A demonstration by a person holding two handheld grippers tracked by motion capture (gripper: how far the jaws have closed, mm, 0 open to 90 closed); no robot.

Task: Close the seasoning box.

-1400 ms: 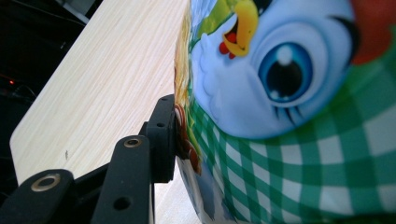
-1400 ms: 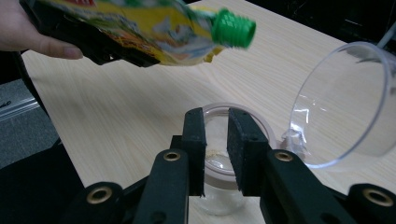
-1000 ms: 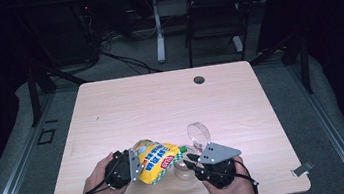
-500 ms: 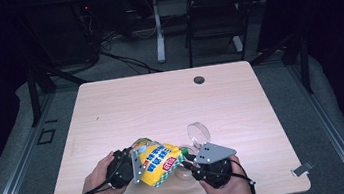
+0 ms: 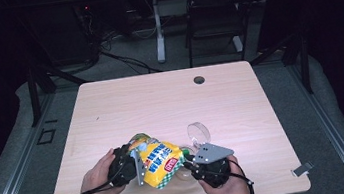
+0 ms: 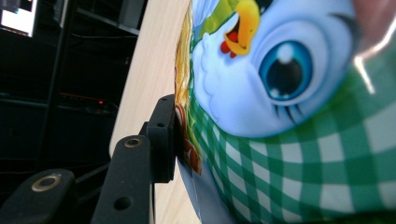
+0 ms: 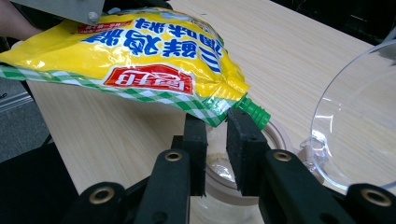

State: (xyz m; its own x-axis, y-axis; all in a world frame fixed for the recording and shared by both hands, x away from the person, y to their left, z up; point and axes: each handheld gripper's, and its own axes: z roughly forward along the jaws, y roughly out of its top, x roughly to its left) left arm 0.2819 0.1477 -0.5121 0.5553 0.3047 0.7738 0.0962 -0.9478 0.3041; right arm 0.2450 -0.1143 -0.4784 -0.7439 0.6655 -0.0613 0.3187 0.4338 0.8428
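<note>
A yellow pouch (image 5: 158,162) with blue lettering and a green checked edge hangs tilted over the table's front edge. My left gripper (image 5: 137,164) is shut on its rear end; one pad (image 6: 173,140) presses the printed foil (image 6: 289,116). The pouch's green spout (image 7: 254,113) points down at the mouth of a clear jar (image 7: 275,135). The jar's hinged lid (image 7: 359,121) stands open. My right gripper (image 7: 216,128) sits just under the spout, jaws a narrow gap apart and just now closing. The pouch's corner lies at their tips, and the pads do not visibly press on it.
The pale wooden table (image 5: 161,103) has a round cable hole (image 5: 199,80) near its far edge. The jar's open lid (image 5: 198,133) rises right of the pouch. A chair (image 5: 210,16) and a desk leg stand beyond the table on the dark floor.
</note>
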